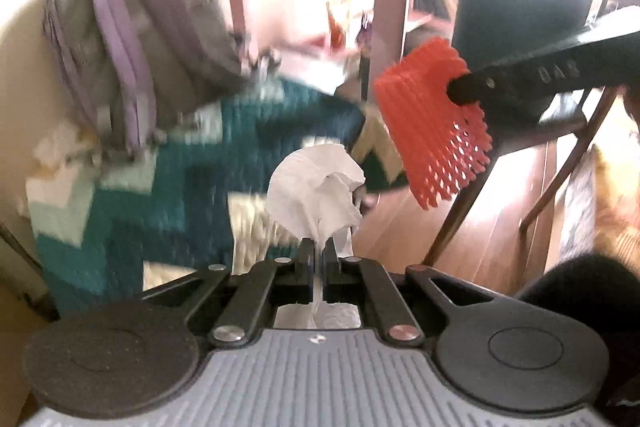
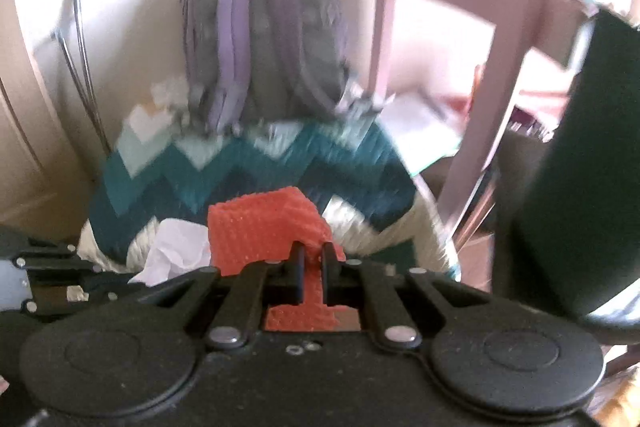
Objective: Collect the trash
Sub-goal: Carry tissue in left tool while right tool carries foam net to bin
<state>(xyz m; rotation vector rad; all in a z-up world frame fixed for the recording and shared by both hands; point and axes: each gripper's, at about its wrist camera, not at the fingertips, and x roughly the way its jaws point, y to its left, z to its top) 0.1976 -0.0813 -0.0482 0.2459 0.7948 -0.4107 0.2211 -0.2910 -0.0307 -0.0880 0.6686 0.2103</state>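
My left gripper (image 1: pixel 319 247) is shut on a crumpled white tissue (image 1: pixel 316 183), which stands up above its fingertips. My right gripper (image 2: pixel 313 255) is shut on an orange honeycomb paper piece (image 2: pixel 264 227). In the left wrist view that orange honeycomb paper (image 1: pixel 428 123) hangs from the right gripper's black fingers (image 1: pixel 480 89), up and to the right of the tissue. Seen from the right wrist, the white tissue (image 2: pixel 176 255) lies just left of the orange paper, with the left gripper's body (image 2: pixel 44 275) at the left edge.
A grey and purple backpack (image 1: pixel 132 39) leans on a pale wall above a teal zigzag blanket (image 1: pixel 172 179). A pink chair frame (image 2: pixel 460 27) stands behind. A dark bin-like object (image 2: pixel 580 167) is at the right. Wooden floor (image 1: pixel 500 207) and dark metal legs (image 1: pixel 460 211) show at lower right.
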